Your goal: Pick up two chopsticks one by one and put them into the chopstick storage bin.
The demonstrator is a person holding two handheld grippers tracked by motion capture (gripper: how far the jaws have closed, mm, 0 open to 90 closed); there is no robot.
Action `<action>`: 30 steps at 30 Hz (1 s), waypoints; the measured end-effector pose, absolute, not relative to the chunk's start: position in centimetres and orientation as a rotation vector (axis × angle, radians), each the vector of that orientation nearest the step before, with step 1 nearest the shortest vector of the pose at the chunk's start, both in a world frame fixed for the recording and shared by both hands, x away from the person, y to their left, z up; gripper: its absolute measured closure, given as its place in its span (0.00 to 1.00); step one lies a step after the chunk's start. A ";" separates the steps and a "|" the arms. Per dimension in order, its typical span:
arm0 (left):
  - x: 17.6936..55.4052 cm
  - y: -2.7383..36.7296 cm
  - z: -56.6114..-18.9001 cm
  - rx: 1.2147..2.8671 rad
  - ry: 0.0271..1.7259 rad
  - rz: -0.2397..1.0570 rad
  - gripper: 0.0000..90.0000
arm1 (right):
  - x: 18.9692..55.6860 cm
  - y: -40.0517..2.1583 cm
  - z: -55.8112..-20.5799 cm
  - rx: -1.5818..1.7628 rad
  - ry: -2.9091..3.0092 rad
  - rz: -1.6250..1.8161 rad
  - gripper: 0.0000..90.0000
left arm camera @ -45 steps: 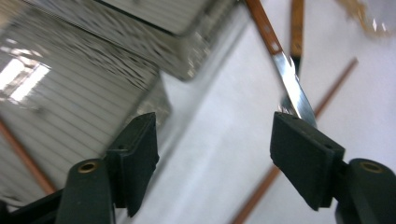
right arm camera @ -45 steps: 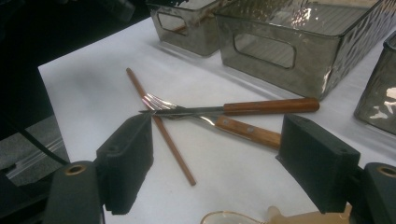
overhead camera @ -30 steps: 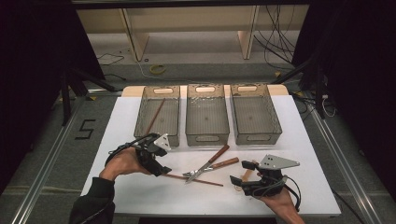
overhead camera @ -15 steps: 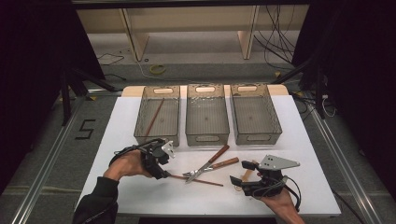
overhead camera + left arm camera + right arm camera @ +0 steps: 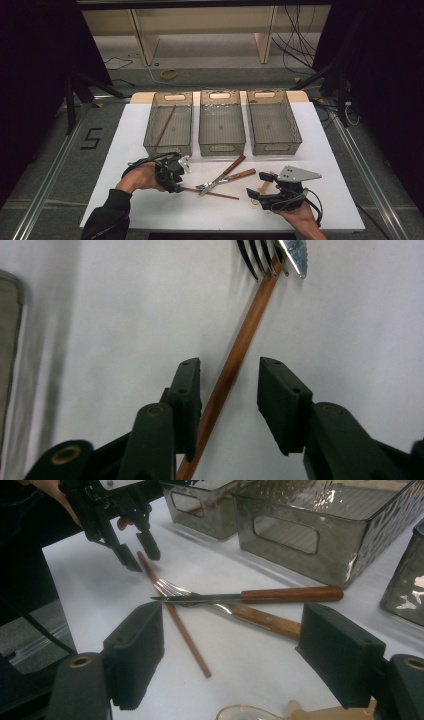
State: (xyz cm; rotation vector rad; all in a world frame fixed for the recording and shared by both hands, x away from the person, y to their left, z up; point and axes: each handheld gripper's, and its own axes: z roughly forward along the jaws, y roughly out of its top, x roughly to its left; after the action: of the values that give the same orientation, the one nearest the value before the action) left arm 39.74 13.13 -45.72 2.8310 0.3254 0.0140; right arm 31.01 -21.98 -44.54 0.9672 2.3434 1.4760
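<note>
A thin brown chopstick (image 5: 210,194) lies on the white table, its far part under a wooden-handled fork (image 5: 235,176) and knife (image 5: 225,172) that cross each other. My left gripper (image 5: 179,186) is lowered over the chopstick's left end. In the left gripper view its jaws (image 5: 230,365) straddle the chopstick (image 5: 250,320) and have just been closing. The left pad is almost on the stick and the right pad is still apart. My right gripper (image 5: 256,186) rests at the near right, jaws (image 5: 232,610) wide open and nothing between them.
Three clear bins stand in a row behind the cutlery: left (image 5: 167,149), middle (image 5: 222,148), right (image 5: 275,148). Another chopstick (image 5: 165,125) lies in the left bin. A light wooden utensil (image 5: 260,712) lies under my right gripper. The table's near edge is close to both hands.
My left gripper has shifted right and sunk to the chopstick's end, and its jaws have narrowed around the stick. The right gripper has stayed where it was.
</note>
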 end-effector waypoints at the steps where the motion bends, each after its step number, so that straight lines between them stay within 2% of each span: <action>1: 39.8 13.1 -45.8 2.838 0.318 0.013 0.69 | 31.0 -22.0 -44.6 0.967 2.344 1.476 0.30; 10: 39.5 12.3 -46.5 2.904 0.259 -0.038 0.76 | 31.0 -22.0 -44.5 0.965 2.344 1.476 0.30; 22: 38.8 11.9 -46.5 2.936 0.173 -0.013 0.88 | 31.3 -22.3 -44.6 1.005 2.350 1.503 0.30; 30: 38.4 11.8 -46.5 2.944 0.085 0.006 0.92 | 31.3 -22.3 -44.6 0.998 2.351 1.497 0.30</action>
State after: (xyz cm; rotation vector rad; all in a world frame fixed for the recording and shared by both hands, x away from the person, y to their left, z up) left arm 38.42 11.80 -46.48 2.9444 0.0850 0.0064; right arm 31.26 -22.29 -44.60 0.9982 2.3514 1.4966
